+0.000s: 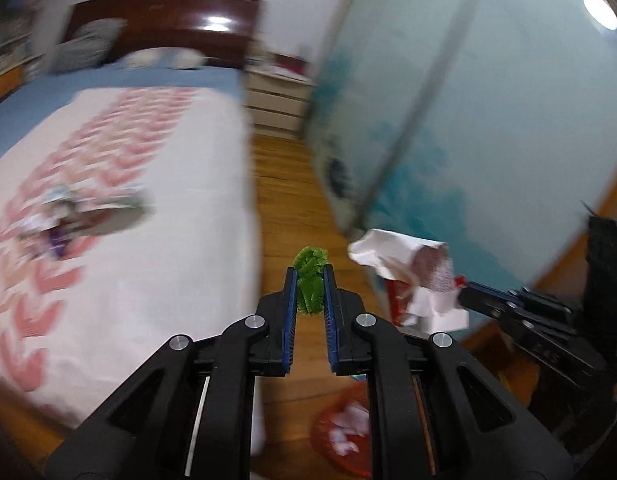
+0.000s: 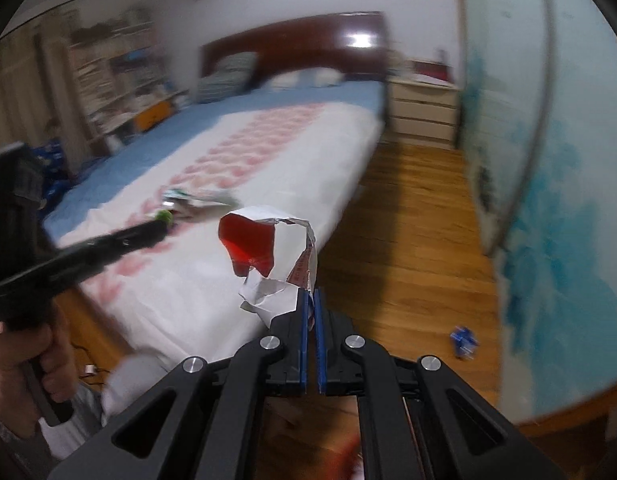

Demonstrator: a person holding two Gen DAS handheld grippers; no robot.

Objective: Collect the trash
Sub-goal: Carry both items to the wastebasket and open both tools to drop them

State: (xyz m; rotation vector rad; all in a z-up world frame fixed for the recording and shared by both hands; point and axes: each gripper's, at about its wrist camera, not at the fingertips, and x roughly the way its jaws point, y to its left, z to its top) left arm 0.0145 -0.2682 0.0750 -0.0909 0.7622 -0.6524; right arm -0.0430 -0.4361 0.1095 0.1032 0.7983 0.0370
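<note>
My left gripper (image 1: 310, 276) is shut on a crumpled green scrap (image 1: 309, 280), held over the wooden floor beside the bed. My right gripper (image 2: 311, 296) is shut on a torn red-and-white paper wrapper (image 2: 268, 252); the wrapper also shows in the left wrist view (image 1: 412, 276), to the right of the left gripper. A red bin (image 1: 340, 436) with white crumpled paper in it sits on the floor below the left gripper. More wrappers lie in a pile on the bed (image 1: 76, 216), and the pile shows in the right wrist view (image 2: 196, 202). A blue crumpled scrap (image 2: 464, 342) lies on the floor.
The bed (image 1: 156, 240) with a white and pink cover fills the left. A teal-patterned wardrobe door (image 1: 468, 120) stands on the right. A pale nightstand (image 1: 276, 100) is at the far end of the floor strip. Bookshelves (image 2: 116, 80) stand beyond the bed.
</note>
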